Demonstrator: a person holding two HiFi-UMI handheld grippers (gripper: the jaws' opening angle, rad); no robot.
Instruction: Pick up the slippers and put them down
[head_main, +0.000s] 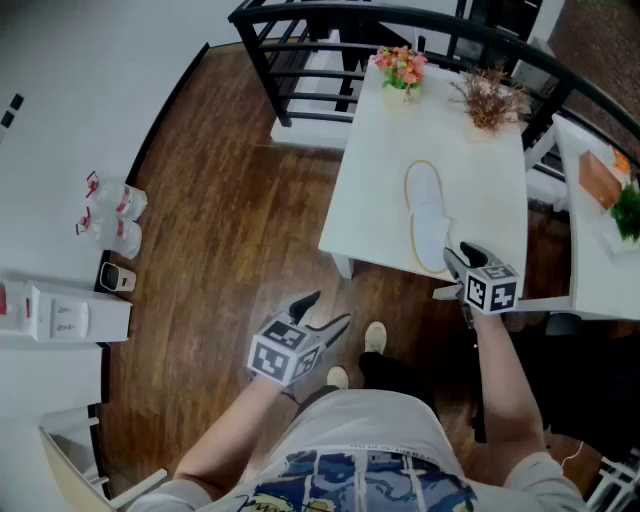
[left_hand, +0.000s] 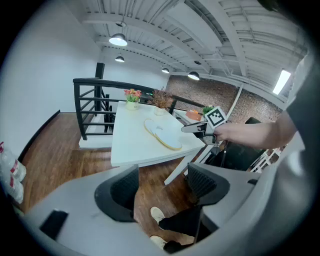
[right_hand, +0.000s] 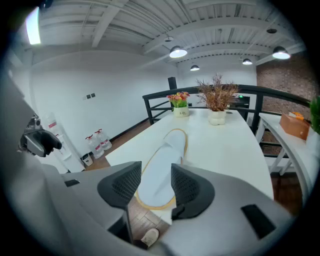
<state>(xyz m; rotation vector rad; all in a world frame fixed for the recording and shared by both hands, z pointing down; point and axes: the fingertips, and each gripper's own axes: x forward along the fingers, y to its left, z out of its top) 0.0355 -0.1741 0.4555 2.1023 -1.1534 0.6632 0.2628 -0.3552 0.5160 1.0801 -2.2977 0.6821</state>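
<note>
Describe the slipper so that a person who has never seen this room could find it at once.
Find the white table beside the black railing. The slipper lies alone near the table's front edge, far from the flowers and the dry twigs at the other end. It is the only flat, long thing there: white with a yellow rim.

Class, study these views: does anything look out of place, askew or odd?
One thing: a white slipper lies flat on the white table rather than on the floor. Its heel end sits right at the table's near edge. Nothing looks spilled or damaged.
</note>
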